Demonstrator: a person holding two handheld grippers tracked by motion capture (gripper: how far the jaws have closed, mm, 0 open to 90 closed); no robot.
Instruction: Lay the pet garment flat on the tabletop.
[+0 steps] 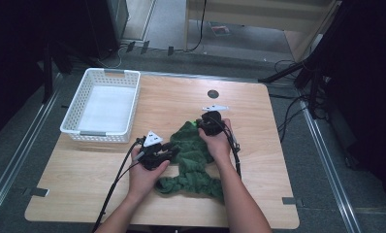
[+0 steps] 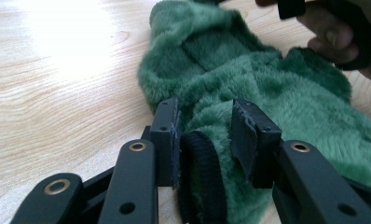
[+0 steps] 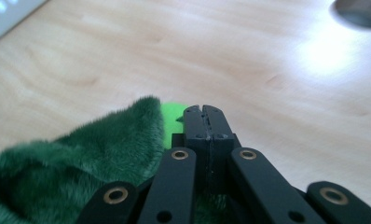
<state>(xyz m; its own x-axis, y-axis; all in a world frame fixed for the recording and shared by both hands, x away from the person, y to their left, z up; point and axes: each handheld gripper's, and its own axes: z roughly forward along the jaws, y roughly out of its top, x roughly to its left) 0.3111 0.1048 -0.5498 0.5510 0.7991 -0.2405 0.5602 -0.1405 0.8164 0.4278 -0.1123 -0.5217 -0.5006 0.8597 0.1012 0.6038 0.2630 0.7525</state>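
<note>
Two hand-held grippers work a green fleece garment [image 1: 193, 155] on the desk [image 1: 259, 145].
Left hand-held gripper [image 2: 207, 128] clamps its black-trimmed edge; right hand-held gripper [image 3: 204, 116] jaws together; white basket [image 1: 71, 122], at ten o'clock, holds nothing.

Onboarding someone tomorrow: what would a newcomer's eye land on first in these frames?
The crumpled green fleece garment in the middle of the wooden table, since both tools work on it. The right tool is shut at the garment's far edge beside a bright green tag; the left tool has a fold of the fleece and a black cuff between its jaws. A white basket sits at the table's far left.
</note>
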